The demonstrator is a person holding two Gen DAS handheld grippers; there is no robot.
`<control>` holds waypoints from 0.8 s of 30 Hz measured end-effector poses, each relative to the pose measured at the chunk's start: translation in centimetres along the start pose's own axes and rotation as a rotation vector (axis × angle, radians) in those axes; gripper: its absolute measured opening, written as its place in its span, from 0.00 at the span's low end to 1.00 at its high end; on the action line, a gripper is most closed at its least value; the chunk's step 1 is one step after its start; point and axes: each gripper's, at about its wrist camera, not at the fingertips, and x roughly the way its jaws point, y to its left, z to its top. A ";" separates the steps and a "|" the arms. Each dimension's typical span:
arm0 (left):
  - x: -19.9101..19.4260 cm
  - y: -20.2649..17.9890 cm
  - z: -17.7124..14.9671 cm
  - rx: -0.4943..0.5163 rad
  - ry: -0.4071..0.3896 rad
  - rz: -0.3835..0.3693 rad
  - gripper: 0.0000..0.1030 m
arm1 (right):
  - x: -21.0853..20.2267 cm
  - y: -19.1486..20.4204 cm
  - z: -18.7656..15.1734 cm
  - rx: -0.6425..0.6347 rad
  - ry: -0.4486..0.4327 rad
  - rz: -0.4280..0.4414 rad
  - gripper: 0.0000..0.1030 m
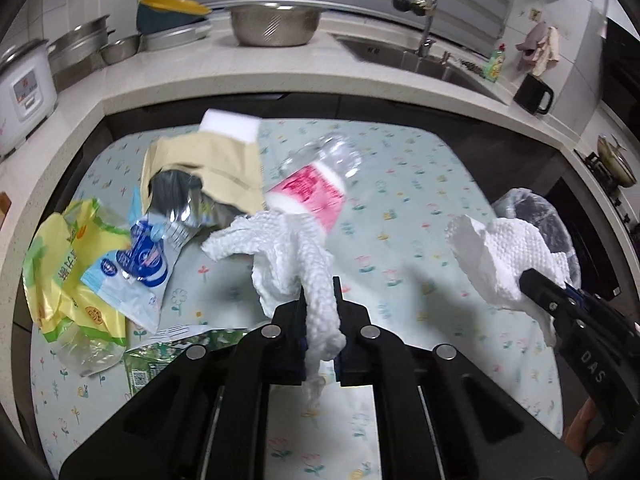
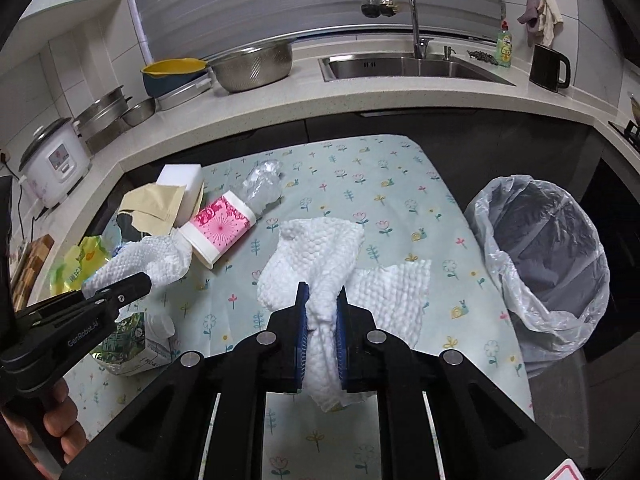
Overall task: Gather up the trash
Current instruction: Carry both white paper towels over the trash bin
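Your left gripper (image 1: 320, 304) is clamped on a crumpled paper towel (image 1: 280, 256) lifted above the floral table (image 1: 400, 200); its arm reads "GenRobot.AI". Your right gripper (image 2: 322, 304), marked "DAS", pinches another paper towel (image 2: 320, 264), left of the lined trash bin (image 2: 544, 248). A pink-labelled bottle (image 2: 224, 228) lies further left.

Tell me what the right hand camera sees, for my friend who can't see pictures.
The right gripper pinches a white paper towel above a flowery table, near a lined trash bin. The left gripper holds another towel.
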 end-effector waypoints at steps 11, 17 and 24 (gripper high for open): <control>-4.3 -9.4 2.0 0.121 -0.089 -0.092 0.08 | -4.5 -5.9 1.3 0.069 -0.093 -0.035 0.11; -6.0 -12.9 2.8 0.151 -0.121 -0.157 0.08 | -6.2 -8.5 1.6 0.095 -0.119 -0.041 0.11; -6.7 -10.8 2.7 0.122 -0.127 -0.139 0.08 | -6.0 -9.1 0.4 0.103 -0.103 -0.024 0.11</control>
